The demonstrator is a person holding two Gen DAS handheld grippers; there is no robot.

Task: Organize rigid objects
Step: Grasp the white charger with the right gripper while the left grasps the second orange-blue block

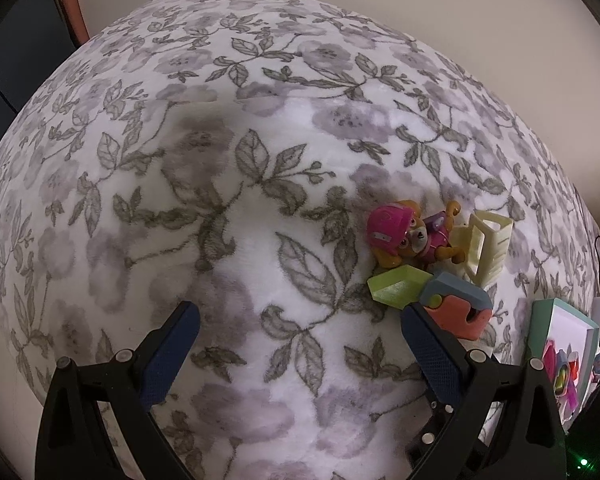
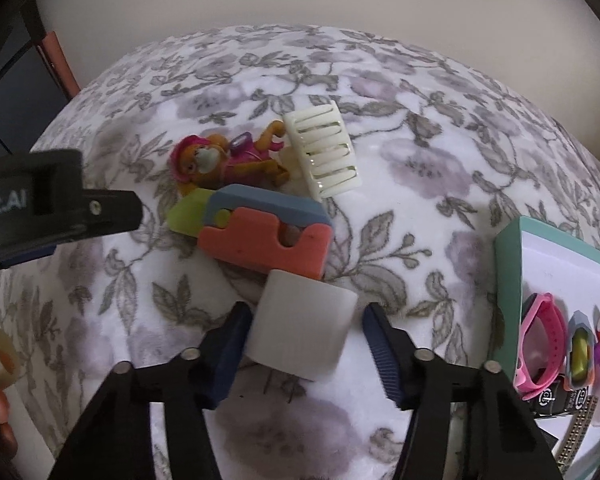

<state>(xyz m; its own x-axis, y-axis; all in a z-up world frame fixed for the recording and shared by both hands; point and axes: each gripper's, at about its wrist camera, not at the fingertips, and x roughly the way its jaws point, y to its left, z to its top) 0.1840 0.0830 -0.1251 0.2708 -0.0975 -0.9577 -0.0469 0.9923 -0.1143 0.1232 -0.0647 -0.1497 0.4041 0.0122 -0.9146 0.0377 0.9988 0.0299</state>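
Observation:
A white rounded block (image 2: 300, 330) lies on the floral blanket between the open fingers of my right gripper (image 2: 306, 354); the left finger touches it, the right finger stands apart. Behind it lie an orange and blue toy knife with a green blade (image 2: 260, 232), a pink-hatted dog figure (image 2: 224, 158) and a cream hair claw (image 2: 324, 154). In the left wrist view the same knife (image 1: 452, 308), figure (image 1: 408, 236) and claw (image 1: 488, 248) sit at the right. My left gripper (image 1: 300, 320) is open and empty over bare blanket.
A teal box (image 2: 508, 264) at the right holds a pink wristband (image 2: 540, 344) and several small toys; it also shows in the left wrist view (image 1: 540, 320). The left gripper's body (image 2: 56, 208) juts in from the left. A wall runs behind the bed.

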